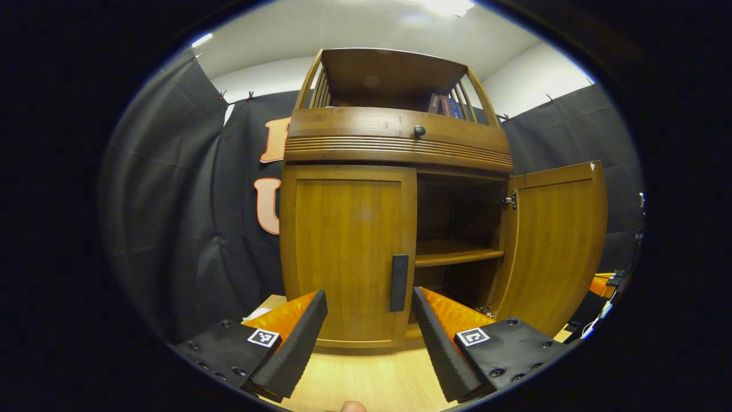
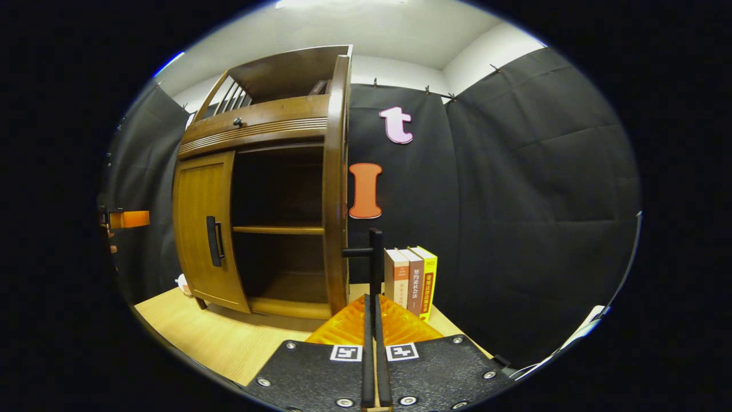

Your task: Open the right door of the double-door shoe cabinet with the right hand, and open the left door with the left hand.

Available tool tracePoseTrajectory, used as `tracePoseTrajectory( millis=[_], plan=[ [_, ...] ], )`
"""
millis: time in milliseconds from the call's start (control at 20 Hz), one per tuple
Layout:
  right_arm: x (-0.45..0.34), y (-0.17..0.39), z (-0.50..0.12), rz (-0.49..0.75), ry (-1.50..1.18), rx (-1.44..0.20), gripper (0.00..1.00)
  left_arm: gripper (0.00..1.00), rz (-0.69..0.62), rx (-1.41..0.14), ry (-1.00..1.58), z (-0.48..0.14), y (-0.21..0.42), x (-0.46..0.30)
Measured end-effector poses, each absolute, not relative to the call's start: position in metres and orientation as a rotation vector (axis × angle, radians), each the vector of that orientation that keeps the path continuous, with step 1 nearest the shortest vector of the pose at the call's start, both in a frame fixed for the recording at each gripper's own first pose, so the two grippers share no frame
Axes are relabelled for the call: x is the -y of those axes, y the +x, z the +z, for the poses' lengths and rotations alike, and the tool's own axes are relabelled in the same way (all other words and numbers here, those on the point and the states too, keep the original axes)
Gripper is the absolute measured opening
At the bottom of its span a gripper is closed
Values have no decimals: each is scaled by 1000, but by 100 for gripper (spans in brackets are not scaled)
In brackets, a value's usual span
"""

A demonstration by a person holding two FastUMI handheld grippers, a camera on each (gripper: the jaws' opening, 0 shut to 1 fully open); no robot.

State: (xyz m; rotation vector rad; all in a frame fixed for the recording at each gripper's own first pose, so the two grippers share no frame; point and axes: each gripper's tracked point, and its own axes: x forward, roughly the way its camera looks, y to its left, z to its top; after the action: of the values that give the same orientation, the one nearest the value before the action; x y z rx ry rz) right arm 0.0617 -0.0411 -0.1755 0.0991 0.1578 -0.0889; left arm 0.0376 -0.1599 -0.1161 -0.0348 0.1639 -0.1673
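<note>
The wooden shoe cabinet [image 1: 394,143] stands on a light wood table. Its left door [image 1: 349,252] is closed, with a dark vertical handle [image 1: 399,282] at its inner edge. My left gripper [image 1: 369,294] is open just in front of that door, and the handle sits between its two fingers without touching them. The right door [image 1: 557,246] is swung wide open, and in the right gripper view it appears edge-on [image 2: 335,189]. My right gripper [image 2: 373,300] is shut on the right door's handle [image 2: 373,254]. The left door [image 2: 203,223] is also in that view.
Inside the open half is a shelf [image 1: 457,252]. Three books [image 2: 412,277] stand on the table to the right of the cabinet. More books [image 1: 443,105] sit on the top rack, above a drawer knob [image 1: 419,130]. The left gripper [image 2: 128,219] shows at the far left.
</note>
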Motion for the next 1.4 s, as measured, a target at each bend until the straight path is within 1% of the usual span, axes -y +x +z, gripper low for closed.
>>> tracePoseTrajectory(
  millis=[50, 100, 150, 200, 300, 350, 400, 450, 500, 550, 600, 700, 750, 800, 850, 900, 950, 1000, 1050, 1100, 1150, 1200, 1250, 1400],
  plan=[
    [42, 58, -175, -86, 115, -158, 0, 96, -173, -167, -36, -118, 42, 165],
    [41, 57, -176, -86, 129, -162, 0, 99, -180, -169, -37, -122, 46, 169],
    [41, 59, -175, -94, 130, -161, 0, 99, -184, -171, -36, -124, 50, 173],
    [44, 59, -174, -106, 126, -157, 0, 96, -187, -170, -33, -127, 57, 179],
    [50, 55, -174, -122, 123, -150, 0, 96, -193, -177, -20, -136, 68, 190],
    [56, 49, -174, -132, 123, -147, 0, 99, -191, -188, -12, -141, 73, 195],
    [61, 47, -174, -138, 123, -145, 0, 99, -192, -194, -5, -147, 80, 199],
    [63, 48, -174, -147, 124, -145, 12, 99, -190, -197, 0, -152, 88, 203],
    [68, 49, -175, -159, 125, -145, 6, 99, -185, -196, 2, -157, 96, 207],
    [69, 49, -175, -169, 123, -146, 10, 99, -185, -195, 5, -161, 103, 211],
    [72, 51, -177, -176, 120, -147, 22, 99, -184, -194, 6, -164, 111, 213],
    [77, 52, -180, -194, 108, -150, 39, 97, -185, -202, 8, -176, 127, 220],
    [78, 54, -180, -200, 104, -152, 54, 99, -185, -208, 7, -183, 136, 223],
    [80, 55, -181, -207, 104, -152, 71, 99, -184, -219, 13, -187, 143, 224],
    [83, 55, -180, -213, 104, -149, 87, 97, -180, -226, 12, -196, 151, 225],
    [87, 56, -180, -221, 104, -145, 85, 97, -179, -232, 5, -202, 159, 228],
    [88, 57, -180, -230, 99, -142, 82, 99, -178, -234, -5, -206, 168, 228],
    [91, 57, -180, -240, 92, -137, 96, 99, -173, -235, -10, -210, 176, 229],
    [93, 56, -179, -251, 85, -132, 92, 99, -163, -233, -10, -213, 184, 227],
    [96, 56, -178, -260, 78, -128, 99, 99, -153, -233, -5, -216, 189, 225],
    [98, 55, -175, -269, 75, -122, 99, 99, -146, -235, -3, -220, 195, 225],
    [101, 55, -174, -275, 77, -117, 93, 99, -145, -244, -5, -224, 200, 226],
    [100, 54, -172, -279, 83, -110, 93, 99, -145, -256, -9, -229, 204, 227],
    [99, 55, -168, -284, 93, -92, 92, 88, -156, -274, -23, -238, 210, 228]
  ],
)
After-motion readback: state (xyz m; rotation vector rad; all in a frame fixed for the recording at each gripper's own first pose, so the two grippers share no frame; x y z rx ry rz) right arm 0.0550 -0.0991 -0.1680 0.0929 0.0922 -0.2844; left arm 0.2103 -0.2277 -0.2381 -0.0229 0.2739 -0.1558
